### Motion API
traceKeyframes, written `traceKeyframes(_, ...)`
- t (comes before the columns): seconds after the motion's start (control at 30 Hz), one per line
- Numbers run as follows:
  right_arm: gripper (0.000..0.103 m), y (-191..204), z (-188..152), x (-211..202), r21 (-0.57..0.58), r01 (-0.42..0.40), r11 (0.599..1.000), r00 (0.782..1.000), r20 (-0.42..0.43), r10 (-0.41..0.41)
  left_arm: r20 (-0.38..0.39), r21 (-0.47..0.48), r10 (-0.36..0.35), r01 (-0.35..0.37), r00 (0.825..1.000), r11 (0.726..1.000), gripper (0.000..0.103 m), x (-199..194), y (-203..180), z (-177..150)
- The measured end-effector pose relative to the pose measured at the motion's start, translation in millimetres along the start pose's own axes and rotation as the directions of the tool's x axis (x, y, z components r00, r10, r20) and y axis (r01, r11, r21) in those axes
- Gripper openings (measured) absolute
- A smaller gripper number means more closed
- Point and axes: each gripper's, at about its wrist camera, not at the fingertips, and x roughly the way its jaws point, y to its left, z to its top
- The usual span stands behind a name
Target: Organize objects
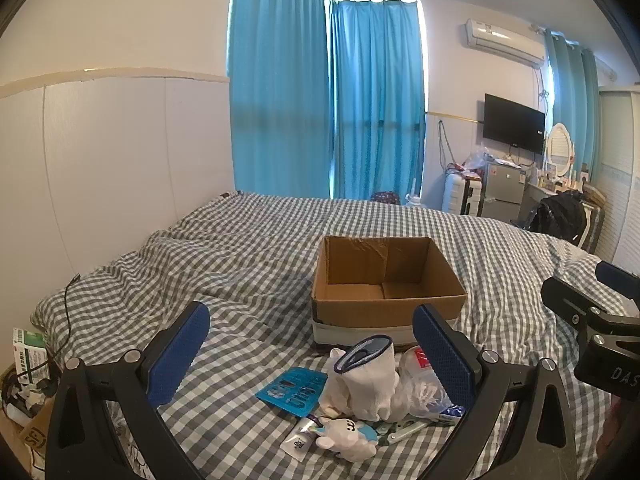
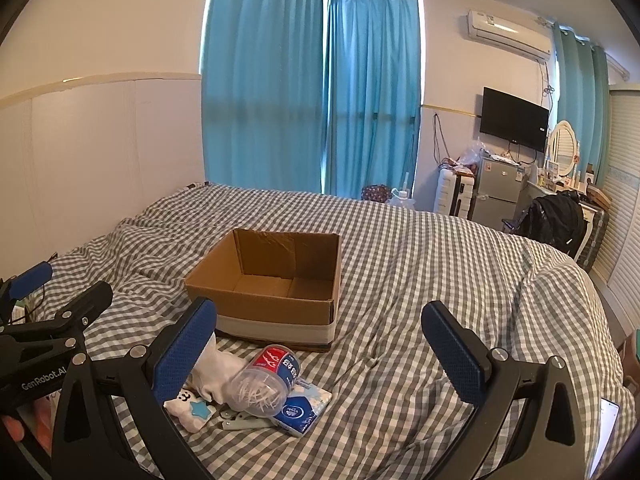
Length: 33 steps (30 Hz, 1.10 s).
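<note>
An empty cardboard box (image 1: 384, 280) (image 2: 272, 280) stands open on the checked bed. In front of it lies a small pile: a white sock with a blue cuff (image 1: 366, 376), a teal packet (image 1: 294, 390), a white plush toy (image 1: 346, 438) (image 2: 190, 408), a clear jar of cotton swabs with a red label (image 2: 264, 380), a blue tissue pack (image 2: 302, 410), nail clippers (image 2: 242, 420) and a small tube (image 1: 298, 440). My left gripper (image 1: 312, 356) is open above the pile. My right gripper (image 2: 320, 356) is open, right of the pile.
The grey-checked bedspread (image 2: 420, 264) covers the bed. A white wall panel (image 1: 120, 180) runs along the left. A box and clutter (image 1: 28, 360) lie on the floor at left. A fridge, TV and dresser (image 2: 512, 160) stand beyond the bed's far end.
</note>
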Motion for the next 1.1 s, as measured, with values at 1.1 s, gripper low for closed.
traceKeyframes(1.1, 0.103, -17.0, -34.6, 75.0, 0.009, 0.007, 1.000, 0.986, -0.167, -0.005, -0.188, 0.099, -0.079, 0.099, 0.979, 0.990, 0.088, 103.3, -45.8, -60.8)
